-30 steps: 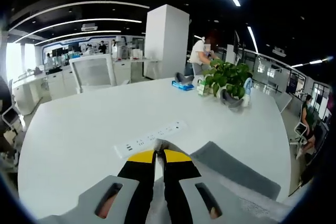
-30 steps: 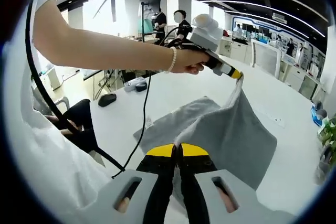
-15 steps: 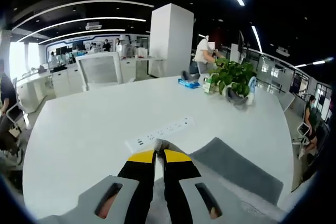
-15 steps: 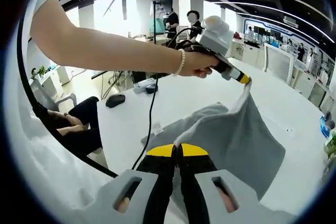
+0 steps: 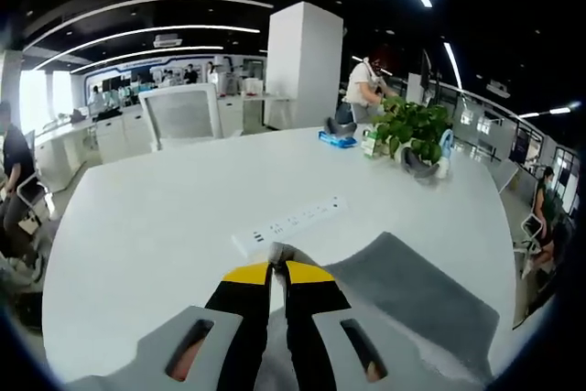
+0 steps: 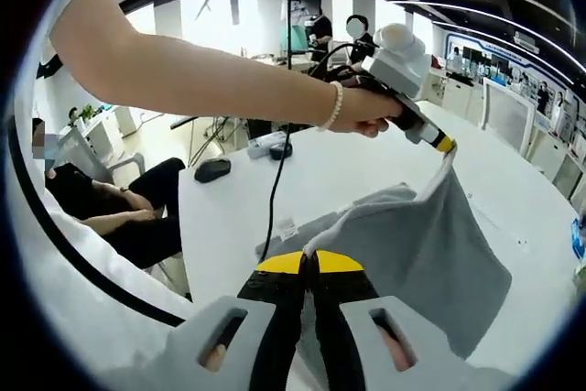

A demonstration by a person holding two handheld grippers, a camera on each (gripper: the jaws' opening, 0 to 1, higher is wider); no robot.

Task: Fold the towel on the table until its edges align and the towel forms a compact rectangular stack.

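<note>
A grey towel (image 6: 421, 244) hangs lifted above the white table (image 6: 229, 208), held by two corners. In the right gripper view my right gripper (image 6: 309, 261) is shut on the near corner, its yellow-tipped jaws pressed together. My left gripper (image 6: 446, 146), held in a person's hand, pinches the far corner higher up at the right. In the left gripper view my left gripper (image 5: 277, 269) is shut on the towel (image 5: 412, 295), whose cloth trails down to the lower right over the table (image 5: 156, 217).
A white power strip (image 5: 291, 223) lies on the table just beyond the left jaws. A potted plant (image 5: 409, 130), a blue item (image 5: 337, 139) and a white chair (image 5: 183, 114) stand at the far side. A black cable (image 6: 273, 199) and a mouse (image 6: 212, 169) lie near the table edge.
Both grippers have carried the towel along; the left one has shifted right and away in the right gripper view, and the power strip sits closer to the left jaws. Both stay shut on the corners.
</note>
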